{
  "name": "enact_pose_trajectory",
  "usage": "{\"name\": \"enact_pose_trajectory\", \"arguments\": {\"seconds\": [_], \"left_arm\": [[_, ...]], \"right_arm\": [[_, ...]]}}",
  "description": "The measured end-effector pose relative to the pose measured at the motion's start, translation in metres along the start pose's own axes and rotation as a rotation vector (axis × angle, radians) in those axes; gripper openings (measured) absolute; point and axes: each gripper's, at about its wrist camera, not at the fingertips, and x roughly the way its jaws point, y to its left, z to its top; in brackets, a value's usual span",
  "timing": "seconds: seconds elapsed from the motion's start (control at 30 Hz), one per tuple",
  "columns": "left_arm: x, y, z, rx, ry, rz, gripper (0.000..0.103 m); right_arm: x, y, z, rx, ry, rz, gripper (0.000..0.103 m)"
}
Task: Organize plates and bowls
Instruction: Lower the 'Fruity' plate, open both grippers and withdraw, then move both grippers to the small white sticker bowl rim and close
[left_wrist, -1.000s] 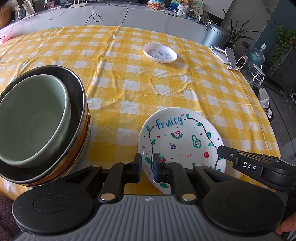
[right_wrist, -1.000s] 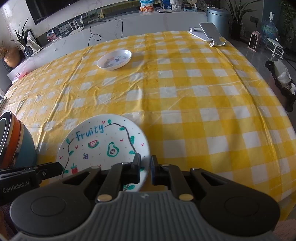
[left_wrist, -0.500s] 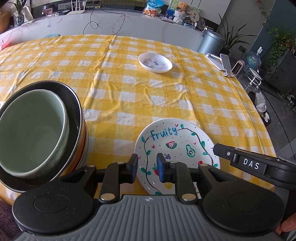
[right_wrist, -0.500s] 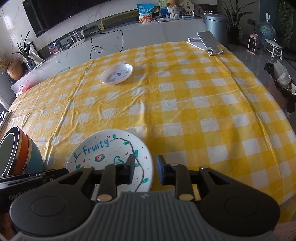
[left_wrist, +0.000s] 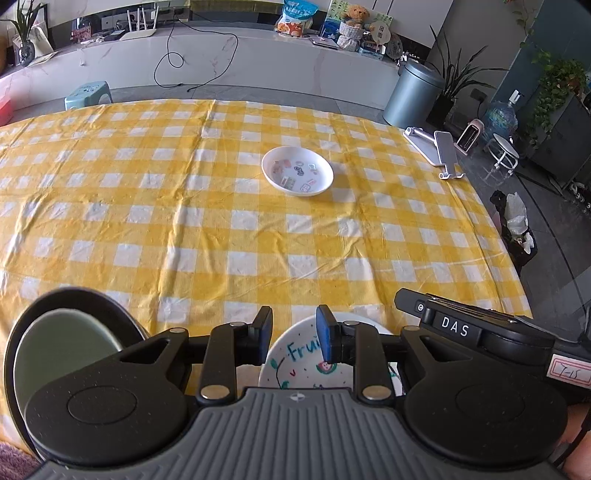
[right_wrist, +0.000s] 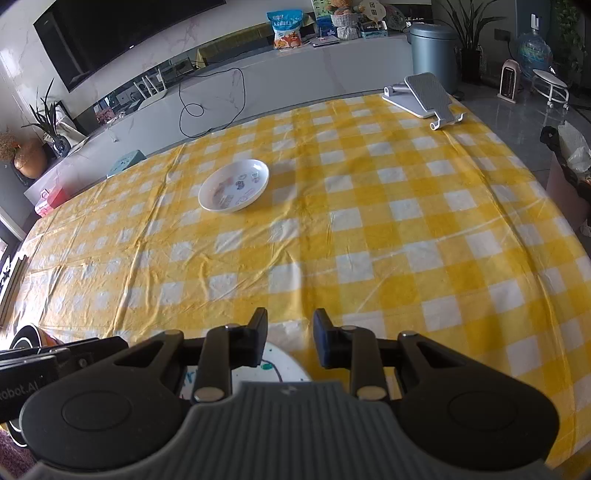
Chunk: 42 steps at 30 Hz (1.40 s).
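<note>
A white plate lettered "Fruity" (left_wrist: 303, 365) lies flat on the yellow checked cloth, just below and behind my open left gripper (left_wrist: 293, 314), whose blue pads hold nothing. The same plate (right_wrist: 280, 365) shows under my right gripper (right_wrist: 290, 317), also open and holding nothing. A stack of bowls with a pale green bowl (left_wrist: 62, 347) nested in a black one sits at the near left; only its edge (right_wrist: 29, 332) is seen in the right wrist view. A small white dish with stickers (left_wrist: 297, 174) (right_wrist: 233, 184) sits far out near the table's middle.
A grey phone stand (left_wrist: 439, 151) (right_wrist: 428, 96) stands at the far right corner of the table. The table's right edge drops to a floor with a black bag-lined bin (left_wrist: 515, 229). A grey counter with a cable runs behind the table.
Both grippers' jaws have widened and drawn back and upward from the Fruity plate's near rim. The plate now lies mostly hidden beneath them. The bowls and the small dish have not moved.
</note>
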Motion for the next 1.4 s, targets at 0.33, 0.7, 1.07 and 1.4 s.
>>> {"name": "enact_pose_trajectory", "arguments": {"seconds": [0.33, 0.7, 1.07, 1.4], "left_arm": [[0.023, 0.011, 0.068, -0.003, 0.013, 0.052, 0.029], [0.088, 0.000, 0.126, 0.059, 0.033, 0.048, 0.029], [0.148, 0.019, 0.144, -0.001, 0.079, 0.078, 0.028], [0.168, 0.022, 0.144, 0.005, 0.122, 0.075, 0.017]], "right_arm": [[0.031, -0.002, 0.053, 0.077, -0.017, 0.079, 0.027], [0.087, 0.002, 0.108, 0.167, 0.013, 0.154, 0.022], [0.138, -0.002, 0.126, 0.215, 0.073, 0.138, 0.017], [0.154, 0.006, 0.129, 0.213, 0.097, 0.117, 0.011]]}}
